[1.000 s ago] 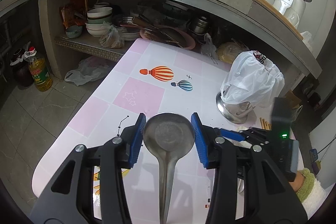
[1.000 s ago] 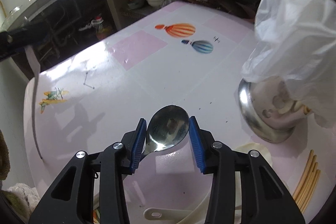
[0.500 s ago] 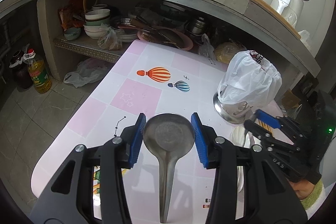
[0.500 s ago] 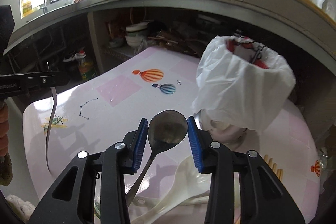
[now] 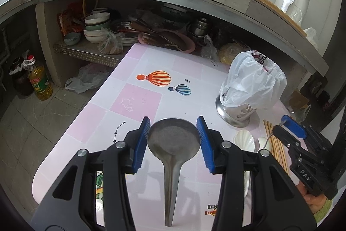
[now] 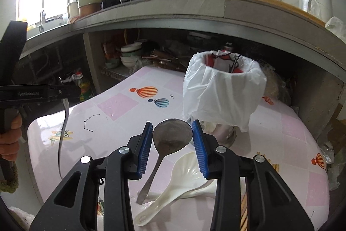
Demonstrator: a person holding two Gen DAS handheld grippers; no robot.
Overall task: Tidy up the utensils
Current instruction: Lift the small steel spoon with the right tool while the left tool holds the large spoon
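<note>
Change: the right gripper (image 6: pixel 172 140) has lifted its metal spoon (image 6: pixel 170 138) clear of the surface (image 6: pixel 281 122) toward the bag-lined metal holder (image 6: pixel 225 88); drop-in looks next.
Left gripper (image 5: pixel 173 139): unmoved, clamping a dull steel ladle (image 5: pixel 173 140) by its round bowl, handle hanging.
Right gripper: pads pinch the spoon's bowl.
Left behind: glossy white plastic scoops (image 6: pixel 183 174), wooden chopsticks (image 5: pixel 276 144).
</note>
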